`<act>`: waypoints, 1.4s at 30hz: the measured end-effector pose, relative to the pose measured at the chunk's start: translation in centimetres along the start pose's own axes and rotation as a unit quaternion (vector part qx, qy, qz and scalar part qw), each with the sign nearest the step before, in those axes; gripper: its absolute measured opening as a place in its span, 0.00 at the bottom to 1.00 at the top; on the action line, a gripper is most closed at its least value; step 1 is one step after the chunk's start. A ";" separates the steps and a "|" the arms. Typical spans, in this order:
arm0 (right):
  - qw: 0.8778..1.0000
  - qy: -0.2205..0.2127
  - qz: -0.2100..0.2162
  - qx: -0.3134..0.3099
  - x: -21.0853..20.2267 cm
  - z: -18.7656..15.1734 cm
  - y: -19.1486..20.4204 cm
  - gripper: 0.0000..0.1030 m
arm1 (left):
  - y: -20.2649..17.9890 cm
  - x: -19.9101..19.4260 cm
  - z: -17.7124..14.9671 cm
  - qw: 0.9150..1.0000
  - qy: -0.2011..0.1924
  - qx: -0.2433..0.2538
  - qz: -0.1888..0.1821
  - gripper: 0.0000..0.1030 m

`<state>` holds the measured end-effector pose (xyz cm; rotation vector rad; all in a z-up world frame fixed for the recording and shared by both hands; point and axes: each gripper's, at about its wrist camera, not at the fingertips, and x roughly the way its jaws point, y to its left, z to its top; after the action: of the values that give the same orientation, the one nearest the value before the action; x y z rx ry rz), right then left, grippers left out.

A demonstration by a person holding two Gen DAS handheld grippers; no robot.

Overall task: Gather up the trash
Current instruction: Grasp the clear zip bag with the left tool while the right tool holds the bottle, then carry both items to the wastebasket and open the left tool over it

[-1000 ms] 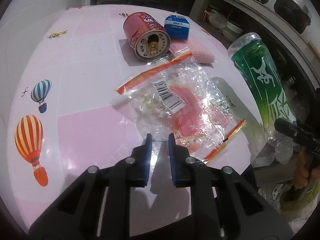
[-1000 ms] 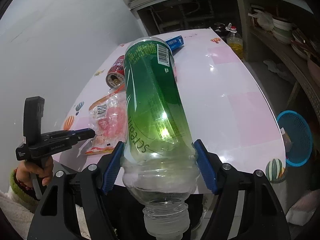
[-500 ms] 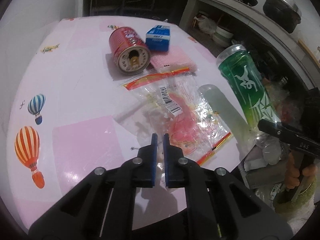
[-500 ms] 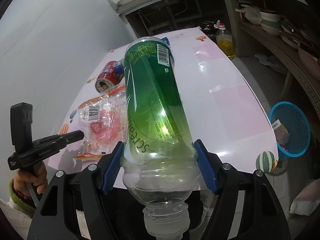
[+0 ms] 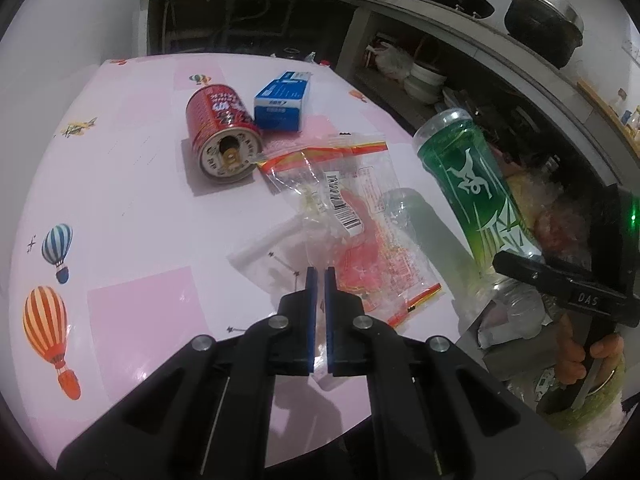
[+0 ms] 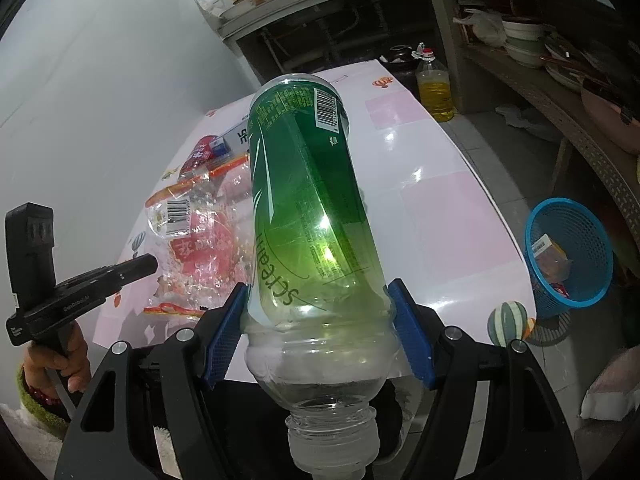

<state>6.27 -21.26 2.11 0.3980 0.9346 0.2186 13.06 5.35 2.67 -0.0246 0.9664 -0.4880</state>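
Observation:
My right gripper (image 6: pixel 318 340) is shut on a green plastic bottle (image 6: pixel 308 208), held neck toward the camera above the table's near edge; the bottle also shows in the left wrist view (image 5: pixel 476 196). My left gripper (image 5: pixel 319 280) is shut on the near edge of a clear plastic bag with red print and a barcode (image 5: pixel 352 236), which is lifted off the pink table (image 5: pixel 140 208); the bag also shows in the right wrist view (image 6: pixel 192 240). A red can (image 5: pixel 222 136) lies on its side beyond it, next to a blue carton (image 5: pixel 282 100).
A blue mesh bin (image 6: pixel 568 256) with some trash in it stands on the floor right of the table. An oil bottle (image 6: pixel 434 88) stands on the floor past the far table edge. Shelves with bowls and pots (image 5: pixel 424 76) run along the right.
My left gripper has closed on the bag's near edge and lifted it back from the table. My right gripper keeps hold of the green bottle, shifted slightly toward the table's near edge.

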 end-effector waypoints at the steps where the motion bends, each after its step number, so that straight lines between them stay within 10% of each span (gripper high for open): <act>1: 1.000 -0.001 0.000 0.002 -0.1 0.0 -0.1 0.67 | -0.1 -0.1 0.2 1.000 -0.002 0.001 -0.002 0.02; 28: 0.989 -0.092 -0.020 0.117 -6.3 -1.5 -6.8 0.67 | -8.0 0.9 6.8 0.994 -0.040 0.068 -0.074 0.02; 42: 0.935 -0.148 -0.124 0.297 -12.8 -6.7 -21.3 0.67 | -20.4 10.2 12.0 0.977 0.033 0.144 -0.155 0.02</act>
<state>-6.35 -43.43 -1.05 0.8372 0.7292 -0.3617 19.51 -19.35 6.40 0.1031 0.9533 -0.9191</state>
